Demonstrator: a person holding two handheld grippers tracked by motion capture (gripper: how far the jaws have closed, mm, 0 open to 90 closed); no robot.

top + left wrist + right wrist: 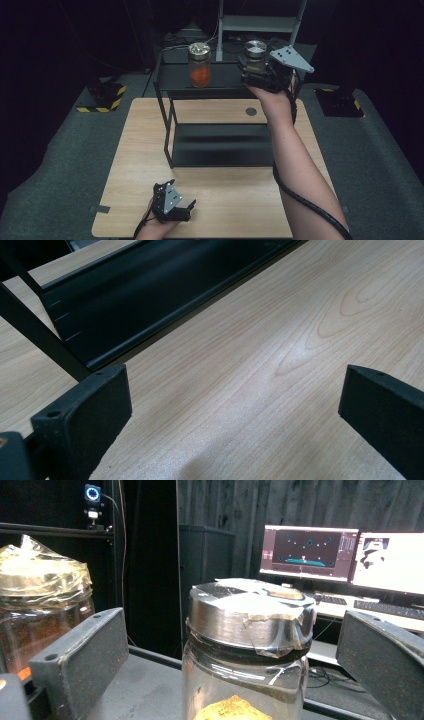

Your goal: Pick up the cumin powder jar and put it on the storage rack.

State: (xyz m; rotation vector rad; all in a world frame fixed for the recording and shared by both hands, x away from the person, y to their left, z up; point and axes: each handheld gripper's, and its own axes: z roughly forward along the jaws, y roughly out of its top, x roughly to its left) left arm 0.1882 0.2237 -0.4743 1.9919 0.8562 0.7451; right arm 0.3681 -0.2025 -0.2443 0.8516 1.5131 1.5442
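Two glass jars stand on the top shelf of a black rack (175,80). The silver-lidded jar (255,52) holds yellow-brown powder and sits at the right. My right gripper (250,70) is around it, open. In the right gripper view the jar (247,645) stands between the pads (80,655) with a gap on each side, tape across its lid. The gold-lidded jar (199,65) with orange contents is to the left (40,605). My left gripper (182,194) rests low over the wooden table (225,200) near its front edge, open and holding nothing (235,405).
The rack's lower shelf (220,145) lies on the table, its front lip (150,295) just ahead of the left gripper. A round grommet (251,111) is set in the tabletop. Striped stand bases (102,97) sit on the floor. Monitors (310,552) glow behind the rack.
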